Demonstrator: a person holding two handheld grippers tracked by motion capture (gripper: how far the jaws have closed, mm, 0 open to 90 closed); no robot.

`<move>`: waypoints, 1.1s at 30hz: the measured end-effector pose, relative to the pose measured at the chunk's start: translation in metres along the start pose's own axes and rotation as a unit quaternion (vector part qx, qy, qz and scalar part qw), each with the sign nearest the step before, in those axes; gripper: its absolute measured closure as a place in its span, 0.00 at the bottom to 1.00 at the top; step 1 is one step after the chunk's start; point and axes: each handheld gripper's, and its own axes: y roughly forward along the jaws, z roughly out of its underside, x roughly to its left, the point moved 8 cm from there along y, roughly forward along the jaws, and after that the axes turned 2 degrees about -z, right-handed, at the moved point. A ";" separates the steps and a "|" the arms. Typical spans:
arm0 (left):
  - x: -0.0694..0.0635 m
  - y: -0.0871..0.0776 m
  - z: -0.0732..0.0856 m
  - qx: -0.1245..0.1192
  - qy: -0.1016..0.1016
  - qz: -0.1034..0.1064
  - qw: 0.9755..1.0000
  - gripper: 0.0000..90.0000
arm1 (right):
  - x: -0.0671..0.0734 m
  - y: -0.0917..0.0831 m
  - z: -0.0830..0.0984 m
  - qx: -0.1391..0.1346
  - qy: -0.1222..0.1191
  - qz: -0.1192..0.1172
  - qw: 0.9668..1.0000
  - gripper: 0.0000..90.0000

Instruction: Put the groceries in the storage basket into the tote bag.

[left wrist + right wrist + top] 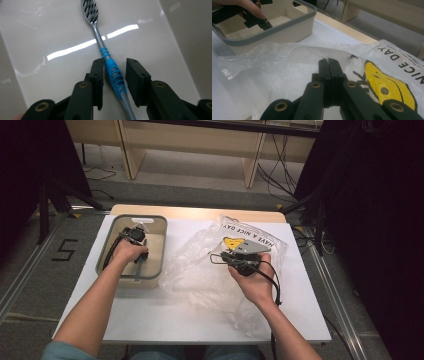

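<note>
Your left gripper straddles the toothbrush in the bin, jaws part-open, not yet clamping; close squarely (right gripper rests shut, empty, on the plastic bag); then lift.

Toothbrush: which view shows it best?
Left gripper view. The toothbrush lies there on the bin floor, bristles to blue grip sharp, between the left claw jaws, one pad touching, the other apart. High view gives a small sliver of handle by the hand. Right gripper view: not discernible inside the bin.
</note>
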 end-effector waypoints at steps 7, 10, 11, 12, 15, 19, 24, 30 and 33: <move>0.001 0.000 0.000 0.004 -0.008 -0.005 1.000 0.81 | 0.000 0.000 0.000 -0.001 0.000 0.002 1.000 1.00; 0.002 0.000 0.000 0.006 -0.013 -0.005 1.000 0.84 | 0.000 0.000 -0.001 -0.003 -0.001 0.002 1.000 1.00; 0.002 0.000 0.000 0.006 -0.015 -0.004 1.000 0.84 | 0.000 0.000 -0.001 -0.004 -0.001 0.002 1.000 1.00; 0.003 0.000 0.000 0.007 -0.016 -0.004 1.000 0.85 | 0.000 0.000 -0.001 -0.004 -0.001 0.002 1.000 1.00; 0.003 0.000 0.000 0.007 -0.016 -0.004 1.000 0.86 | 0.000 0.000 -0.001 -0.002 0.000 0.001 1.000 1.00; 0.003 0.000 0.000 0.006 -0.015 -0.003 1.000 0.87 | 0.000 0.000 0.000 -0.001 -0.001 0.001 1.000 1.00; 0.002 0.000 0.000 0.006 -0.005 -0.007 1.000 0.87 | 0.000 0.000 0.000 -0.002 -0.001 0.001 1.000 1.00; 0.002 -0.001 0.000 0.008 0.002 -0.009 1.000 0.88 | 0.000 0.000 0.000 -0.001 0.000 0.001 1.000 1.00; 0.002 -0.001 0.001 0.009 0.004 -0.010 1.000 0.88 | 0.000 0.000 0.000 -0.002 0.001 0.002 1.000 1.00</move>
